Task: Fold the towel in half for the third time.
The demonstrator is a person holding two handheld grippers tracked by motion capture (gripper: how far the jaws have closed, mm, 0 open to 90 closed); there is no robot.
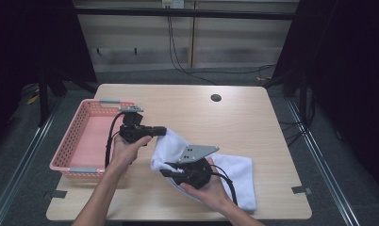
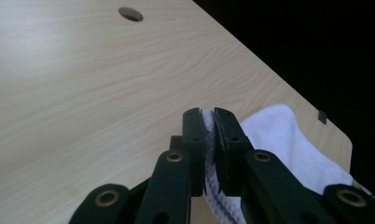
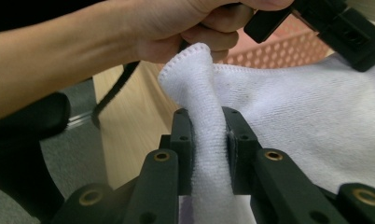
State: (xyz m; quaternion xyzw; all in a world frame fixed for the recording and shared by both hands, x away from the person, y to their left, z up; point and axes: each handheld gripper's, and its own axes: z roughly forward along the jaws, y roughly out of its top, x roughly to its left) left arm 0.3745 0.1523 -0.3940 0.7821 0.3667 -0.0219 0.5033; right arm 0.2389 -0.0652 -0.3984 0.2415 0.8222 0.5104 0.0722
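A: so what were the jaws doing?

B: left gripper (image 2: 210,116) was pinching an edge of the white towel (image 1: 234,172); right gripper (image 3: 209,122) was clamped on a bunched corner.

A: and the towel?

B: near right of the table (image 1: 253,122), left end lifted, pink basket (image 1: 67,150) just left.

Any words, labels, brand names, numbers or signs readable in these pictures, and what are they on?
None can be read. The white towel, the pink basket, the wooden table and both grippers, left and right, carry no visible print.
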